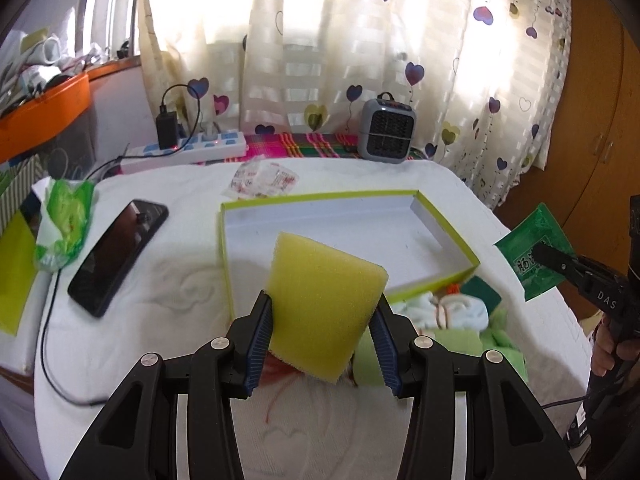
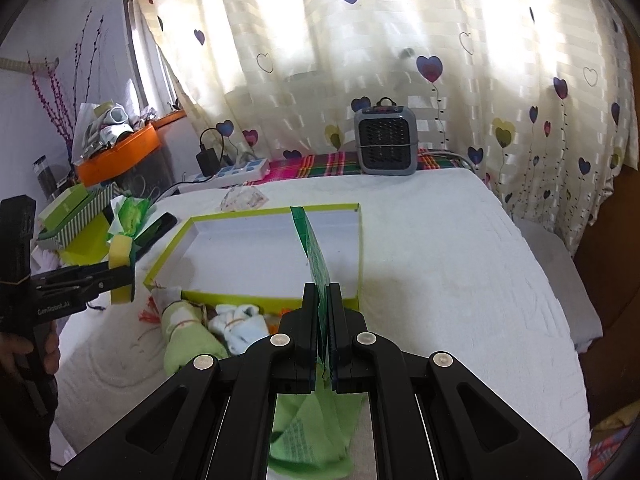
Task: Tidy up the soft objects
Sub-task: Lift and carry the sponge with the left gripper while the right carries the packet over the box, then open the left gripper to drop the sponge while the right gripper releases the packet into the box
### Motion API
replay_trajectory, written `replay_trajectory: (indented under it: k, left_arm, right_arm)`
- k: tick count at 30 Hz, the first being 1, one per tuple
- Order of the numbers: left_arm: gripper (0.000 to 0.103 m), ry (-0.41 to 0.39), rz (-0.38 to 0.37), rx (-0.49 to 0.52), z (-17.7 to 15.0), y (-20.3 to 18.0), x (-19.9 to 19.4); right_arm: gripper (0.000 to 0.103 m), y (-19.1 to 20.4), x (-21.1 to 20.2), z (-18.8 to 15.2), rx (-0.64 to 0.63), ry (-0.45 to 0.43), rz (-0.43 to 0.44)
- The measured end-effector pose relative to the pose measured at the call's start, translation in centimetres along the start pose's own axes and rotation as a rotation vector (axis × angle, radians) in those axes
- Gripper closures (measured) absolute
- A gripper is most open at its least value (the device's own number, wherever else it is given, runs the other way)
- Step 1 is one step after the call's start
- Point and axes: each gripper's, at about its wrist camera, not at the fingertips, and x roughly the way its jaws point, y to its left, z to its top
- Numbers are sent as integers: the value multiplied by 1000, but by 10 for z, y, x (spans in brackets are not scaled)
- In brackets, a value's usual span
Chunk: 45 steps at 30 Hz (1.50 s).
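Note:
My left gripper (image 1: pixel 322 312) is shut on a yellow sponge (image 1: pixel 320 300) and holds it above the near edge of an open box with a lime-green rim (image 1: pixel 440 208). The sponge also shows in the right wrist view (image 2: pixel 120 250). My right gripper (image 2: pixel 323 296) is shut on a flat green packet (image 2: pixel 314 252), seen edge-on, just in front of the box (image 2: pixel 256 296); the packet also shows in the left wrist view (image 1: pixel 532 248). Pale blue socks (image 2: pixel 236 320), a green cloth (image 2: pixel 188 332) and another green cloth (image 2: pixel 316 428) lie on the white bed in front of the box.
A black phone (image 1: pixel 116 256) and a green-and-white wrapper (image 1: pixel 64 224) lie left of the box. A clear packet with red print (image 1: pixel 264 178), a power strip (image 1: pixel 188 150) and a grey heater (image 1: pixel 386 130) sit behind it. A wooden wardrobe (image 1: pixel 592 120) stands to the right.

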Motion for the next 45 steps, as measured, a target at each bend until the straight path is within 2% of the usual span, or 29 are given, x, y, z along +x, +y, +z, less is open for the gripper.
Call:
replay_trajectory:
  k: [6, 11, 15, 20, 23, 25, 28, 34, 45]
  left_arm:
    - [58, 26, 4, -3, 21, 8, 22]
    - [57, 55, 13, -10, 36, 13, 43]
    - [57, 72, 19, 6, 47, 14, 62]
    - [57, 119, 1, -3, 55, 18, 88]
    - [57, 138, 14, 5, 57, 20, 102]
    - [57, 156, 28, 10, 57, 23, 111]
    - [57, 174, 39, 6, 58, 26, 121]
    - [56, 197, 71, 9, 59, 27, 138]
    - [53, 202, 91, 32, 61, 24, 144]
  right_arm:
    - [99, 4, 27, 21, -27, 37, 17]
    - [99, -2, 55, 36, 22, 88, 87]
    - [99, -3, 77, 43, 35, 130, 93]
    - [99, -8, 109, 50, 81, 196, 143]
    - [99, -14, 125, 50, 115, 228, 165]
    - [99, -13, 133, 50, 107, 239, 151]
    - [99, -16, 143, 51, 146, 262, 196]
    - [99, -19, 158, 56, 159, 275, 196]
    - [94, -10, 166, 62, 69, 265, 100]
